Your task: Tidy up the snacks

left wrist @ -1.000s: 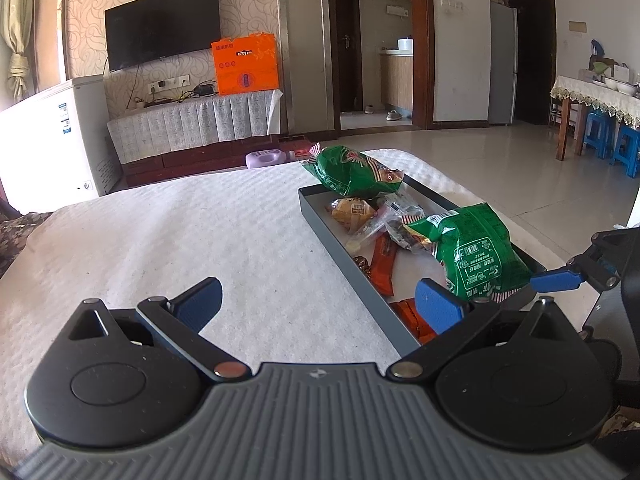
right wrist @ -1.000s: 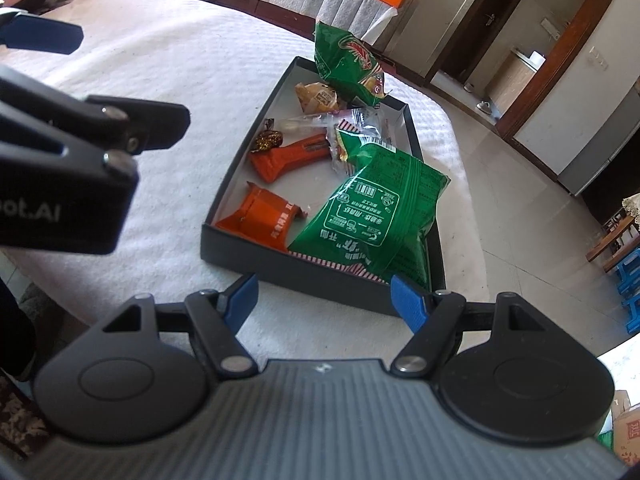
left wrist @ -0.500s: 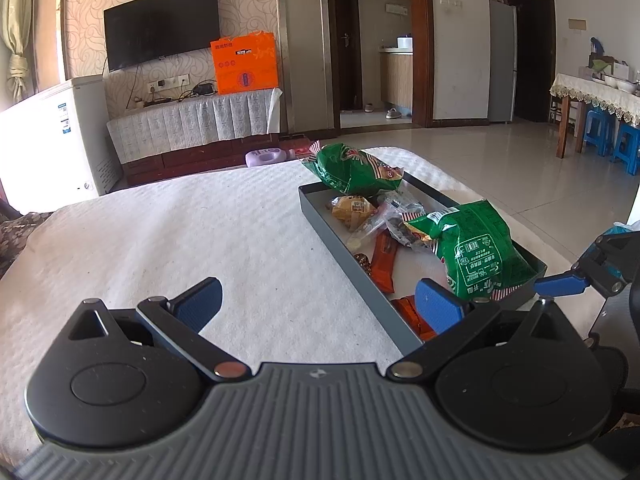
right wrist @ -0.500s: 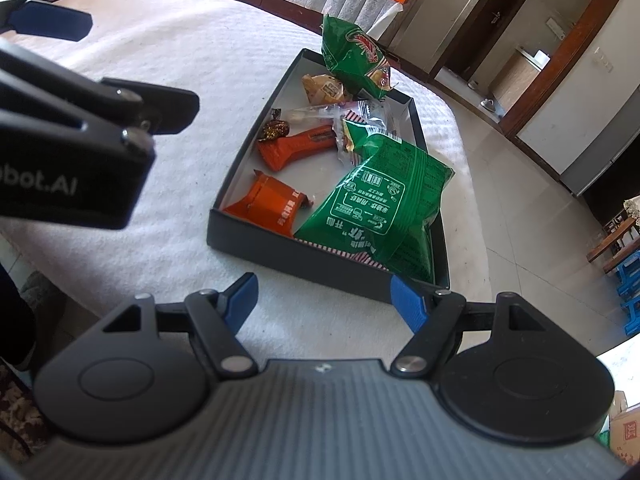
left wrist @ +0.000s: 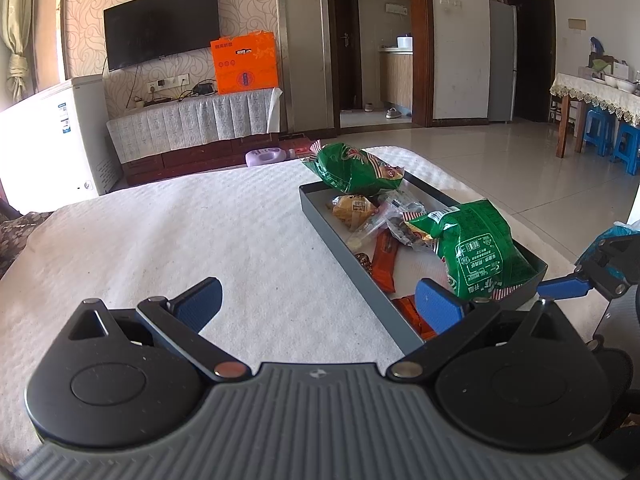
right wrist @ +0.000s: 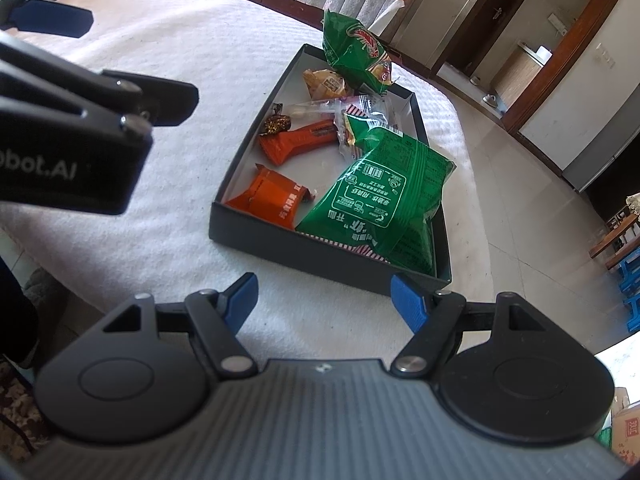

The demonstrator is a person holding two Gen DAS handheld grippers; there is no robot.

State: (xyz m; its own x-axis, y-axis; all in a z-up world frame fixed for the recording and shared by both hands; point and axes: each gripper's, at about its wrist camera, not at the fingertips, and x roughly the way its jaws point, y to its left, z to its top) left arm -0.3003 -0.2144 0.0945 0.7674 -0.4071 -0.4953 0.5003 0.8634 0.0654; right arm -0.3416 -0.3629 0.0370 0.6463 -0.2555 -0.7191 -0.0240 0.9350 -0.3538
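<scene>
- Jaws of left gripper (left wrist: 318, 300) spread wide, nothing between them, over white-covered worktop (left wrist: 200, 240).
- Jaws of right gripper (right wrist: 324, 300) also spread, empty, just short of the dark tray (right wrist: 320, 250).
- Tray holds near green snack bag (right wrist: 380, 196), two orange packets (right wrist: 272, 196), small wrapped pieces.
- Far green bag (right wrist: 352, 52) leans over tray's far rim.

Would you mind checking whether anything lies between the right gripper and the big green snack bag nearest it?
Only the tray's near wall lies between the open right gripper and the green bag; from above, nothing visible blocks it.
</scene>
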